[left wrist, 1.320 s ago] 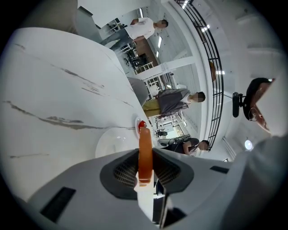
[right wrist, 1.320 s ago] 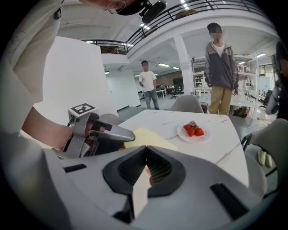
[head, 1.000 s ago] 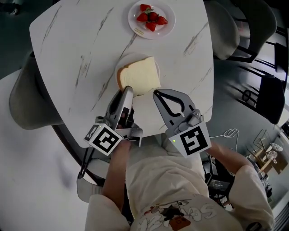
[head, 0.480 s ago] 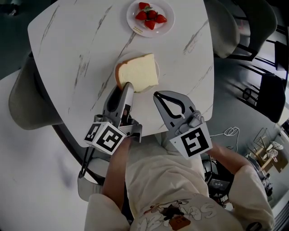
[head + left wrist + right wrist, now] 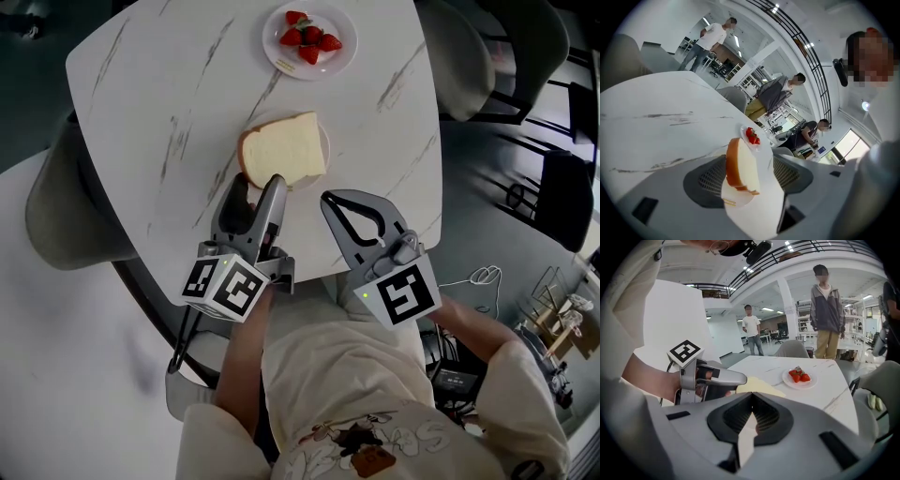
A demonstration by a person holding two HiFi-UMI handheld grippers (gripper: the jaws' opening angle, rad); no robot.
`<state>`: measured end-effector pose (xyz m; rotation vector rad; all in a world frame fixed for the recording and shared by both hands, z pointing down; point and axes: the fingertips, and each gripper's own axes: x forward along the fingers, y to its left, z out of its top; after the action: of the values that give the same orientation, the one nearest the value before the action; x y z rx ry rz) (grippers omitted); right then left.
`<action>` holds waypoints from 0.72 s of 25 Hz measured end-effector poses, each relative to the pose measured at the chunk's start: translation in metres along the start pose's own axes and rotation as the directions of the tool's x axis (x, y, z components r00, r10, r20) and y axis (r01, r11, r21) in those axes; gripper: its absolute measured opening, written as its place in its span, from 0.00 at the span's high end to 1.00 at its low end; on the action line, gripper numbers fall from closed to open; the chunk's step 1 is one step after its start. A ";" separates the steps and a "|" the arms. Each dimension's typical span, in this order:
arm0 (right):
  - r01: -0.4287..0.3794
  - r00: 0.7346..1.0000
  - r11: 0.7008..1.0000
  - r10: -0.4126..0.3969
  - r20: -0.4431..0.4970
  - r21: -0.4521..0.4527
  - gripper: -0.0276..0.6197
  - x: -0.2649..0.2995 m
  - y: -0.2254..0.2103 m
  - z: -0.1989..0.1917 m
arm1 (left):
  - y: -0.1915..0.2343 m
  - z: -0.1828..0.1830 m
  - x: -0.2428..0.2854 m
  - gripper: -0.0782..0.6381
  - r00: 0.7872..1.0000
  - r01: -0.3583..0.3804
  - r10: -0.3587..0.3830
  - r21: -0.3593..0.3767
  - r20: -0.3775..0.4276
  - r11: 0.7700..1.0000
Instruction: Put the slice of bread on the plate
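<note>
The left gripper [image 5: 255,187] is pointing away from the person and slanting down at the table [image 5: 159,112]. Its marker cube [image 5: 223,286] is facing up near the chest, and a bare forearm [image 5: 246,352] is running straight back from it. Its jaws are opening, and the near edge of the bread [image 5: 283,148] is lying in the gap with the pads off it. The bread is resting flat on the plate [image 5: 736,200] at mid-table, well short of the strawberries [image 5: 309,39]. The right gripper [image 5: 327,199] is pointing at the table just beside the plate, slanting down likewise. Its jaws are pressing together on nothing, and a sleeved arm [image 5: 487,347] is bending in behind it.
</note>
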<state>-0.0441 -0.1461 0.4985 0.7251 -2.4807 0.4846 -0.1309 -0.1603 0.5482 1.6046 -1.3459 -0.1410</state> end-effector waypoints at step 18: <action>0.049 0.996 0.998 -0.053 0.077 0.049 0.95 -0.030 0.006 0.019 | -0.027 0.000 -0.029 0.47 0.999 0.038 -0.037 -0.076 0.016 0.996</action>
<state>-0.0325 -0.1382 0.4649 0.8398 -2.5239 0.5065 -0.1232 -0.1407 0.5148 1.5680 -1.3065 -0.2245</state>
